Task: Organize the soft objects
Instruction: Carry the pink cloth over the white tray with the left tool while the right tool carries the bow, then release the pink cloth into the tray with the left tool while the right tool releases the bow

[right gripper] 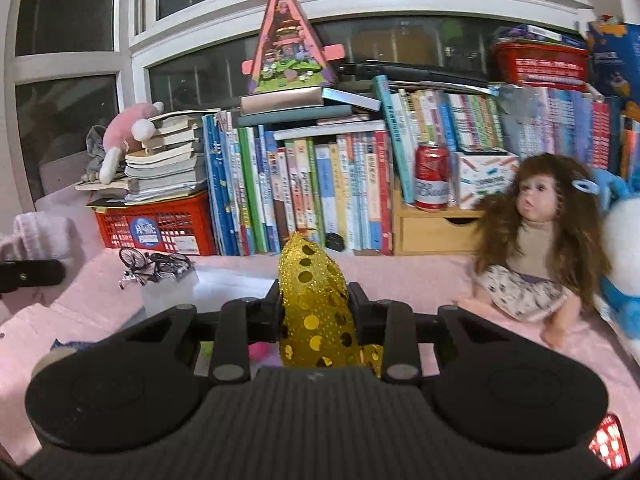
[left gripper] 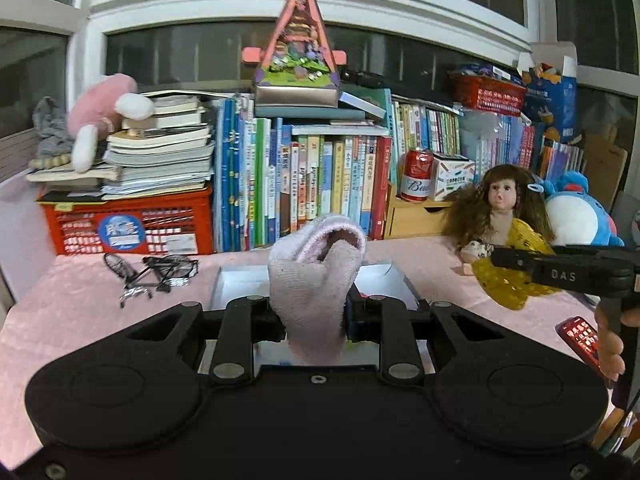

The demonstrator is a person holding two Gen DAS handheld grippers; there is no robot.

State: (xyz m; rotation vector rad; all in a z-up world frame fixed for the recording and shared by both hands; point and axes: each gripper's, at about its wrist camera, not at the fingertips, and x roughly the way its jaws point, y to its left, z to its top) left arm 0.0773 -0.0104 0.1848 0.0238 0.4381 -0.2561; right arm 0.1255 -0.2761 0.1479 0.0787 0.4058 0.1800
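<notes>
My left gripper [left gripper: 314, 312] is shut on a pale lilac sock [left gripper: 316, 264], which stands up between the fingers above a white open box [left gripper: 240, 284] on the pink table cover. My right gripper [right gripper: 314, 302] is shut on a gold sequinned cloth [right gripper: 312, 272] that bulges up and hangs down past the fingers. In the left wrist view the right gripper [left gripper: 496, 258] comes in from the right with the gold cloth [left gripper: 508, 284] hanging below it. The right wrist view shows the left gripper [right gripper: 60, 272] and the sock [right gripper: 36, 236] at the left edge. A long-haired doll [right gripper: 536, 248] sits at the right.
Rows of books [left gripper: 320, 184] and a red crate [left gripper: 128, 228] line the back. A toy bicycle [left gripper: 152, 272], a red can [left gripper: 416, 176], a wooden drawer box [left gripper: 416, 216], a blue plush [left gripper: 576, 216], a pink plush [left gripper: 104, 112] and a lit phone [left gripper: 580, 336] are also here.
</notes>
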